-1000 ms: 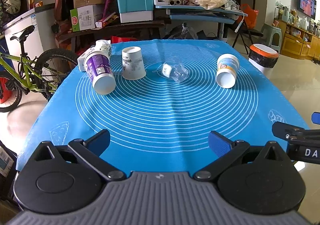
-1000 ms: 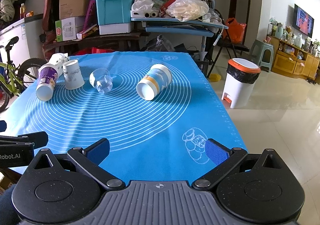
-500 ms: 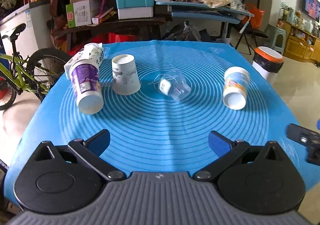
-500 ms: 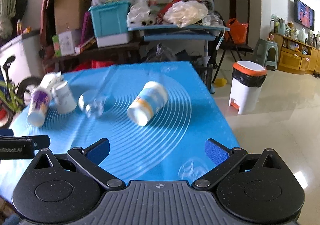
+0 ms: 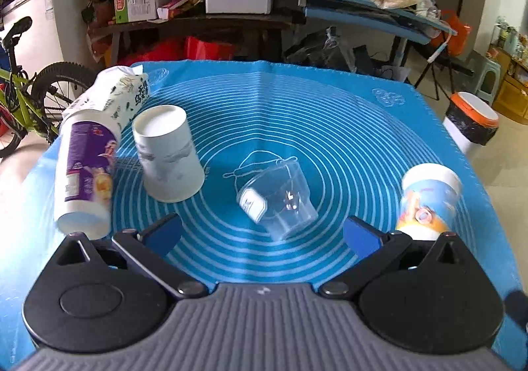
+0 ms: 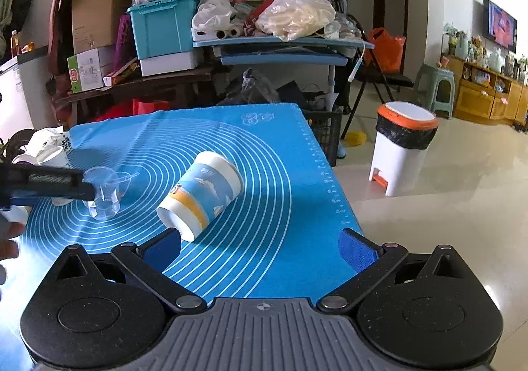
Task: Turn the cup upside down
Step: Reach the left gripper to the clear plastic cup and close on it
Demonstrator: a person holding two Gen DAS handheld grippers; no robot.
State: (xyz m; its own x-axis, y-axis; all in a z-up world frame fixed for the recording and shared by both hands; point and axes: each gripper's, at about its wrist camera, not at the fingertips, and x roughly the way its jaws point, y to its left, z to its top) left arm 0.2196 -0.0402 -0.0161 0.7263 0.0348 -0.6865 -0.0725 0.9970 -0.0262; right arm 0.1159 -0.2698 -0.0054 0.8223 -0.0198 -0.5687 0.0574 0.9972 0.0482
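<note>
Several cups are on the blue mat (image 5: pixel 330 126). A clear plastic cup (image 5: pixel 280 199) lies on its side just ahead of my open, empty left gripper (image 5: pixel 262 235). A white paper cup (image 5: pixel 168 156) stands upside down to its left. A purple cup (image 5: pixel 85 173) lies on its side at far left. A blue-and-orange cup (image 6: pixel 201 196) lies on its side with its mouth toward my open, empty right gripper (image 6: pixel 260 245); it also shows in the left wrist view (image 5: pixel 427 202). The left gripper's finger (image 6: pixel 49 183) shows in the right wrist view beside the clear cup (image 6: pixel 104 192).
A crumpled white carton (image 5: pixel 112 97) lies behind the purple cup. A bicycle (image 5: pixel 19 100) stands left of the table. A white bin with an orange lid (image 6: pixel 404 146) stands on the floor to the right. Cluttered shelves (image 6: pixel 204 41) are behind the table.
Both grippers have moved forward over the mat toward the cups. The left one has closed in on the clear cup, the right one on the blue-and-orange cup. Both stay open.
</note>
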